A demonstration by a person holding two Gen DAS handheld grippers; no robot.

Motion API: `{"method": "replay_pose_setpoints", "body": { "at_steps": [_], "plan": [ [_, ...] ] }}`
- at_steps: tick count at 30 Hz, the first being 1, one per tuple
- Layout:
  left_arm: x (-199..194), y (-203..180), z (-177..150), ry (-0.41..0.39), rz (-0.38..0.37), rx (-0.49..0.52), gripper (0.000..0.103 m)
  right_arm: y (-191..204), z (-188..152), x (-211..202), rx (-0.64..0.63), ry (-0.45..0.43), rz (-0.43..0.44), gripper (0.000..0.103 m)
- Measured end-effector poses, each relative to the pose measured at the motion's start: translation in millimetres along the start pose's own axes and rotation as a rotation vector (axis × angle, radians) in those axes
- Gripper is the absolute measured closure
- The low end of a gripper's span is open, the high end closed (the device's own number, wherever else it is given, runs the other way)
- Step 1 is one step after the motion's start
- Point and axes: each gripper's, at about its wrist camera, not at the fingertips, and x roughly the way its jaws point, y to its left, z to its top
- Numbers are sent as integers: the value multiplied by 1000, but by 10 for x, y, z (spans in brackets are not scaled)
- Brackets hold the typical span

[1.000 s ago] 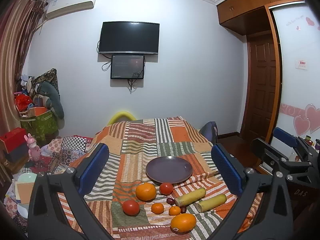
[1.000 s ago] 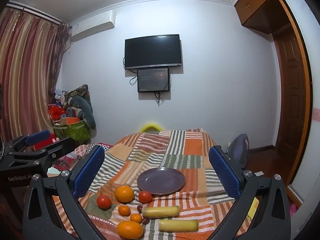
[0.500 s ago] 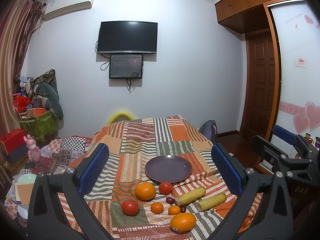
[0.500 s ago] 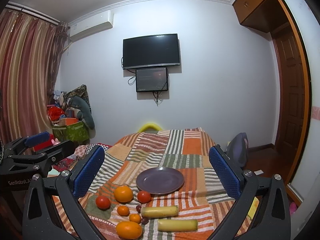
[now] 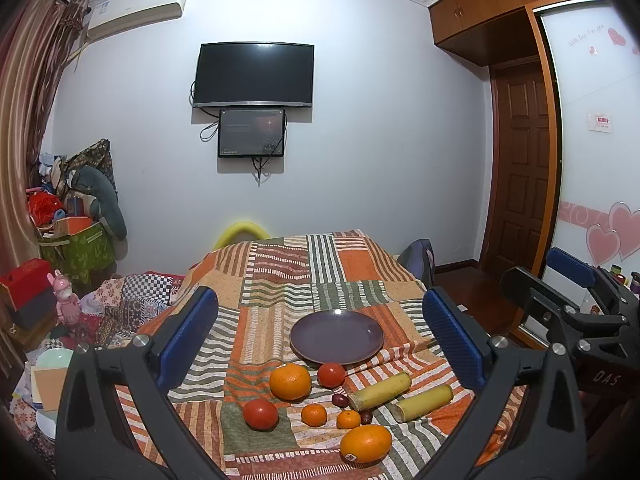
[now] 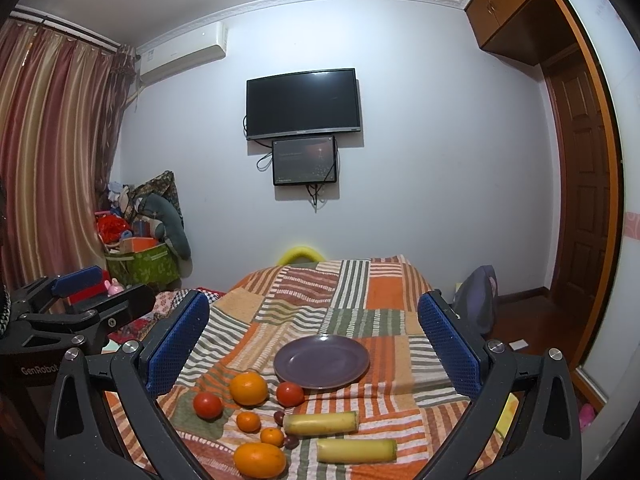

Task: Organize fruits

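Setting: a room with a desk covered by a striped patchwork cloth in orange, green and white.
Left tool: held above the near end of the desk, its blue-padded jaws spread wide, holding nothing.
Right tool: held beside the left one at a like height, jaws spread wide as well, holding nothing.
Plate: a round dark purple plate lying flat on the cloth near the middle of the desk, with nothing on it.
Large oranges: one orange just in front of the plate's near left edge; a second, stickered orange nearest the desk's front edge.
Tomatoes: one tomato touching or almost touching the plate's near rim; another tomato further left and nearer the front.
Small mandarins: two, a left mandarin and a right mandarin, side by side between the big fruits.
Dark small fruits: one dark red fruit beside the yellow pieces, a second dark fruit just right of the mandarins; what kind they are I cannot tell.
Yellow stalks: two cut yellow cylinders, the upper stalk and the lower stalk, lying roughly parallel on the right.
Back wall: a dark television with a smaller screen under it.
Right side: a brown wooden door.
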Motion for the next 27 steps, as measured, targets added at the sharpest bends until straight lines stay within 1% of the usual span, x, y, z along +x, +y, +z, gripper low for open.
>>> {"method": "replay_pose_setpoints", "body": {
  "at_steps": [27],
  "plan": [
    [11,0,-46,5,1,2,0,7,-16,-6,1,2,-3,0]
  ]
}}
